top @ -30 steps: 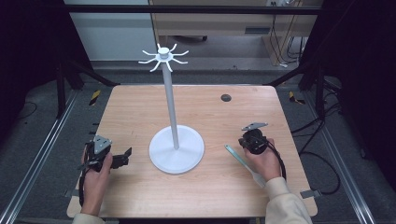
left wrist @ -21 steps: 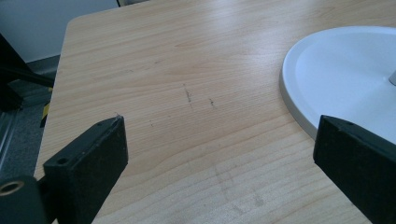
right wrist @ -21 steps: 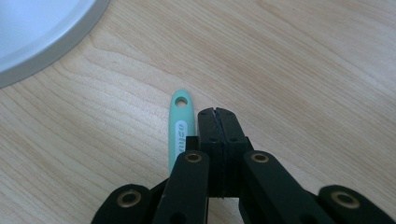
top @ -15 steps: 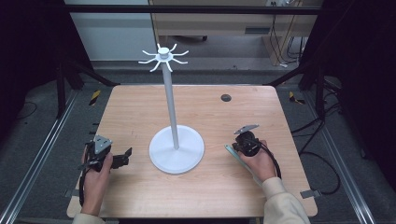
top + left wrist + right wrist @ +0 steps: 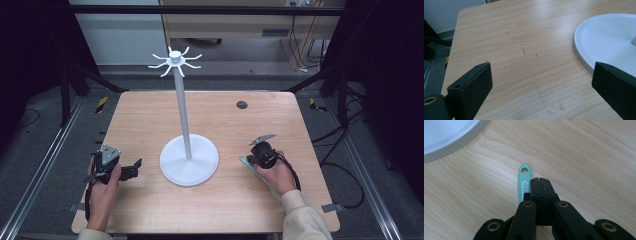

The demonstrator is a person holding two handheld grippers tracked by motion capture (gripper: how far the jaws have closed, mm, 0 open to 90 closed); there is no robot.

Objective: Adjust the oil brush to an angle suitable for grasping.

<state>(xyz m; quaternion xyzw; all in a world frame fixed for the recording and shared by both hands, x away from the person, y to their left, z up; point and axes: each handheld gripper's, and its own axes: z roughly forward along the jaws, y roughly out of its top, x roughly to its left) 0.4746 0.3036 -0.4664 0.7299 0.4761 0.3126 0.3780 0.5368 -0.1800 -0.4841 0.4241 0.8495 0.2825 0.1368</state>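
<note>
Mint-green handle with a hanging hole at its tip lies flat on the wooden table, poking out just beyond and slightly to the left of the right gripper in that gripper's own view; the rest of the utensil is hidden under the gripper body, so its kind cannot be told. Right gripper's jaws pressed together, nothing between them, tips sitting directly over the handle; contact with it cannot be judged. From the high view the right gripper sits under the person's right hand, the pale green strip showing beside it, near the white stand's round base. Stand's pole rises to a hub of curved hooks. Left gripper has jaws spread wide over bare wood, the base rim just ahead of its right jaw. Left hand holds it near the table's front left. Small dark disc lies far beyond the right gripper.
</note>
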